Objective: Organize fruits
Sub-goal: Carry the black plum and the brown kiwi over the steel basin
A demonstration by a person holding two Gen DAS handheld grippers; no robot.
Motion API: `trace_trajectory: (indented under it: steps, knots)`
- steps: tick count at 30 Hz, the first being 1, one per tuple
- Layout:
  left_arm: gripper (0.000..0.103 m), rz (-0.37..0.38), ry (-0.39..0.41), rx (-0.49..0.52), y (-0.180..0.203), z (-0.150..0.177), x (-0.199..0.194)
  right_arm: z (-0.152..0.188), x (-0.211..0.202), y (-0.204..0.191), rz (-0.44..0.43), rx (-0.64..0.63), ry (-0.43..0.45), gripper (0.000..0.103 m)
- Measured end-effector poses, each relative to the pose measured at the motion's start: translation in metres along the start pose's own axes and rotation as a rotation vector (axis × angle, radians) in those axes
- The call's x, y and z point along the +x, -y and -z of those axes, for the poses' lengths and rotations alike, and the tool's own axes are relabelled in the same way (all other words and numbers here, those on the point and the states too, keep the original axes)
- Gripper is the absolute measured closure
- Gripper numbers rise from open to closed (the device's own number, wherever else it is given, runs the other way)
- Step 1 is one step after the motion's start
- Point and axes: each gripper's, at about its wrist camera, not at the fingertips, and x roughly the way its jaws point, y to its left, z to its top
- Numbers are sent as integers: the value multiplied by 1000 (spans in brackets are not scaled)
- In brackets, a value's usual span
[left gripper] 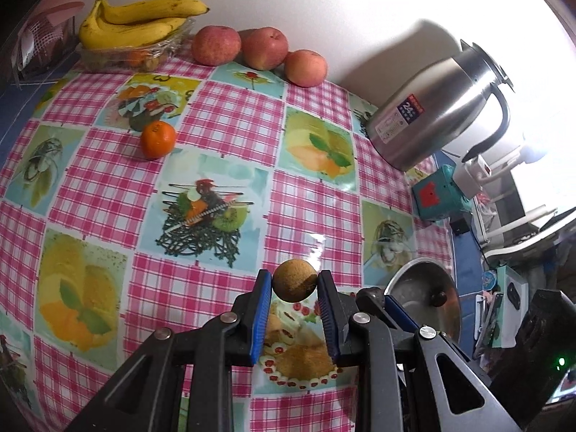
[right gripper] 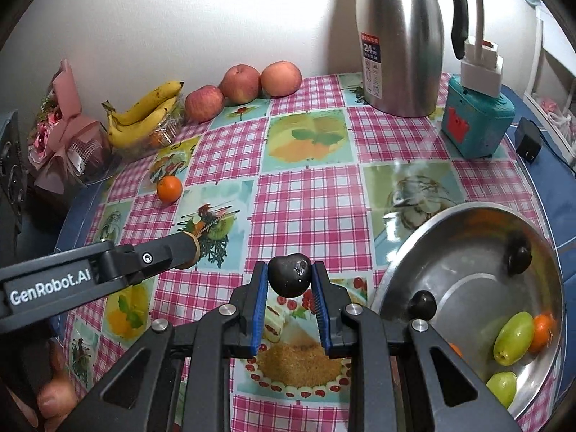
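My left gripper is shut on a small round tan-brown fruit, held above the checked tablecloth. In the right wrist view that same left gripper reaches in from the left. My right gripper is shut on a dark, almost black fruit. To its right stands a steel bowl with two dark fruits, green fruits and small orange ones inside. A loose mandarin lies on the cloth at the left.
Bananas rest on a clear tray by the wall, beside three apples. A steel thermos jug and a teal box stand at the back right. A pink bouquet is far left.
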Motion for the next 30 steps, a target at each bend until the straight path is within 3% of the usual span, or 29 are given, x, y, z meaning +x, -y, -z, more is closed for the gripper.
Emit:
trace_trajectory:
  steps: [6, 16, 30]
  knots:
    - [75, 2, -17, 38, 19, 6, 10, 0, -2, 29, 67, 74, -17, 78]
    - [75, 6, -56, 176, 73, 30, 30, 5, -23, 105, 266, 266, -24, 78]
    - [75, 0, -128, 316, 118, 63, 53, 5, -61, 142, 330, 383, 33, 77]
